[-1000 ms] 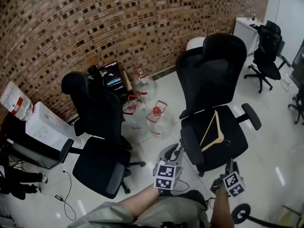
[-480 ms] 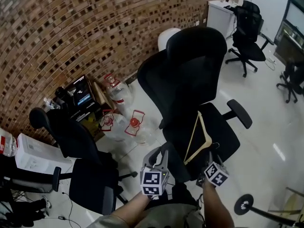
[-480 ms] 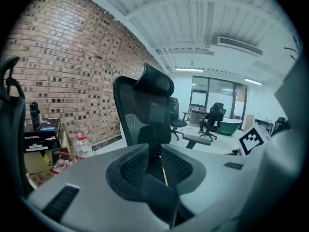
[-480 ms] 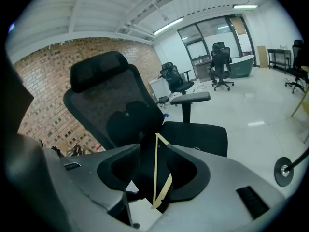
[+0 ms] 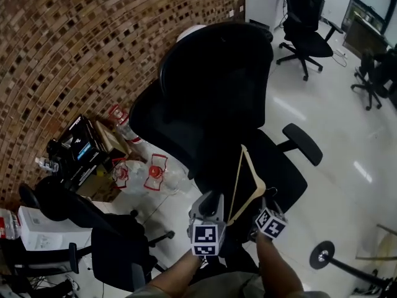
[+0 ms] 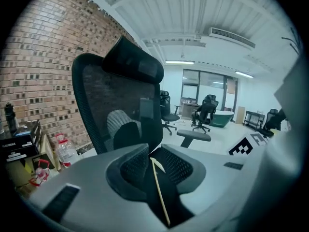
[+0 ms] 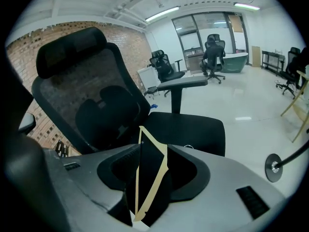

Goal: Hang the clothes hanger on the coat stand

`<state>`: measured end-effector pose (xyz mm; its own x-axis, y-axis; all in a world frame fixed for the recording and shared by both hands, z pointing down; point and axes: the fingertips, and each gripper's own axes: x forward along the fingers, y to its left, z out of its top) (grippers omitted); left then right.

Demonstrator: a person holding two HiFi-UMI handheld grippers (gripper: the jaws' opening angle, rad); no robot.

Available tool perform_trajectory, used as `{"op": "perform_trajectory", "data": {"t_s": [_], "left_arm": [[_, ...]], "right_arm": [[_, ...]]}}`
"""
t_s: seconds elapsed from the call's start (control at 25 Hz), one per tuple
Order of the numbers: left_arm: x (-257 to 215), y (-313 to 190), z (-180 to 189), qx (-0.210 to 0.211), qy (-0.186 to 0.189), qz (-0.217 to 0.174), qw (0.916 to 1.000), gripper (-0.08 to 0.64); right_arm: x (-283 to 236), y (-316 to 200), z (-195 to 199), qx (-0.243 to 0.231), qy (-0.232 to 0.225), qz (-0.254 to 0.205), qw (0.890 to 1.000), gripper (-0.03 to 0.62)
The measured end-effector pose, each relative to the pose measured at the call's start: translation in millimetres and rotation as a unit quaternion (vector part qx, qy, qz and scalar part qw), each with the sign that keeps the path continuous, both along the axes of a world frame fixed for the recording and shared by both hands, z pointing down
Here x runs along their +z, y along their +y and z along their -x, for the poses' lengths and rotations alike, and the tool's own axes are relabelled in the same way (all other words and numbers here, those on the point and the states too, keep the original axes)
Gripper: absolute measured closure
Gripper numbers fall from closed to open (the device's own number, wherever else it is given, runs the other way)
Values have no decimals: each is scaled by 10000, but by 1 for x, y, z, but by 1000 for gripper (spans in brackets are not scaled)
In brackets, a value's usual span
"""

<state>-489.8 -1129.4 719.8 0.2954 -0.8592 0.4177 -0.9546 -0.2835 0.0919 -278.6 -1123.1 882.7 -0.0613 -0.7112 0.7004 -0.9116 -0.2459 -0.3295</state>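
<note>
A pale wooden clothes hanger [image 5: 261, 187] lies on the seat of a big black office chair [image 5: 217, 85]. My left gripper [image 5: 209, 197] hovers at the seat's front edge, just left of the hanger. In the left gripper view its jaws stand open, and the hanger [image 6: 159, 190] shows as a thin strip in the gap beyond them. My right gripper [image 5: 268, 197] is close by the hanger's lower right end. Its jaws have just been opening and are open in the right gripper view [image 7: 152, 170]. The hanger [image 7: 157, 183] is framed between them, untouched.
Clear water jugs with red handles [image 5: 155, 169] and dark boxes [image 5: 80, 148] stand by the brick wall. A second black chair [image 5: 118, 253] is at lower left. A round black foot with a rod [image 5: 322, 253] lies on the white floor at right. More office chairs [image 5: 304, 17] stand far back.
The view has closed in on the big chair, which now fills the middle. Both grippers have come forward and down, up to the seat and the hanger.
</note>
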Motion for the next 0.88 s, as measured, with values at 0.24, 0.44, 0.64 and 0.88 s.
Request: {"op": "perform_trajectory", "data": {"t_s": [0.24, 0.44, 0.64, 0.88], "left_arm": [[39, -51, -44, 256, -142, 332, 9990, 471], [80, -85, -87, 674, -322, 615, 9953, 471], [105, -109, -105, 732, -255, 821, 9936, 472], [134, -129, -113, 803, -273, 979, 9916, 477]], "right_arm": [[44, -37, -23, 9, 16, 373, 9993, 393], [106, -69, -35, 89, -32, 770, 9970, 376], [163, -103, -53, 219, 113, 1209, 9924, 354], [221, -122, -62, 394, 76, 1910, 9808, 347]]}}
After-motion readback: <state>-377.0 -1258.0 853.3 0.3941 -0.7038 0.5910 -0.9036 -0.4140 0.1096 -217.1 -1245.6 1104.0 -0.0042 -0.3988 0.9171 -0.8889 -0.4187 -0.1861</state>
